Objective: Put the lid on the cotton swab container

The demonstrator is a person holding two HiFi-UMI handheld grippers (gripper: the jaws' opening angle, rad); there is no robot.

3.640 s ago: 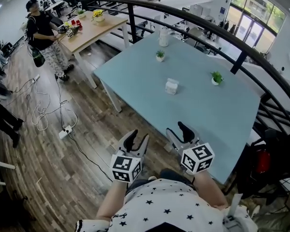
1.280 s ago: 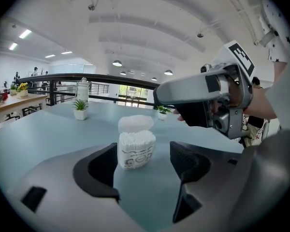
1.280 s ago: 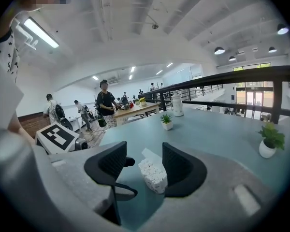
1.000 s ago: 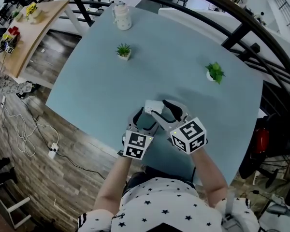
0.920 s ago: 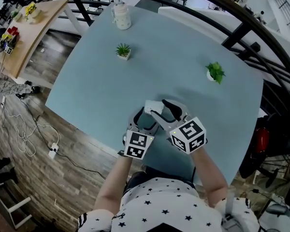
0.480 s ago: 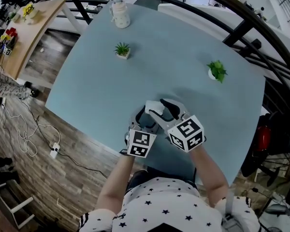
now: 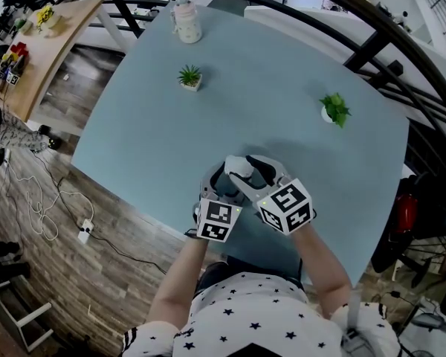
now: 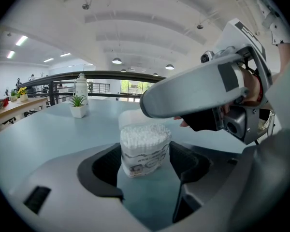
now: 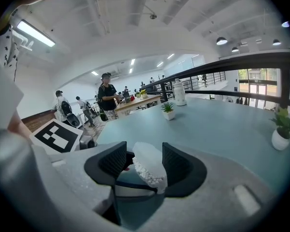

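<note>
The cotton swab container (image 8: 144, 149) stands on the blue table (image 7: 282, 88), open-topped and packed with white swabs. My left gripper (image 8: 145, 161) is shut on it, a pad on each side. My right gripper (image 9: 144, 167) is shut on the white lid (image 9: 148, 164), which sits tilted between the pads. In the left gripper view the lid (image 8: 131, 118) hangs just behind and above the container's rim, under the right gripper's body (image 8: 203, 91). In the head view the left gripper (image 7: 217, 188) and the right gripper (image 7: 241, 171) meet near the table's front edge, where the lid (image 7: 236, 166) shows and the container is hidden.
Two small potted plants (image 7: 189, 76) (image 7: 333, 110) and a white jug (image 7: 186, 22) stand farther back on the table. A dark railing (image 7: 372, 50) curves round its far side. People stand by a wooden table (image 9: 135, 99) in the distance.
3.6 s ago both grippers hung off the table's near edge, away from the container. Over the last second the right gripper with the lid has edged closer over the left gripper.
</note>
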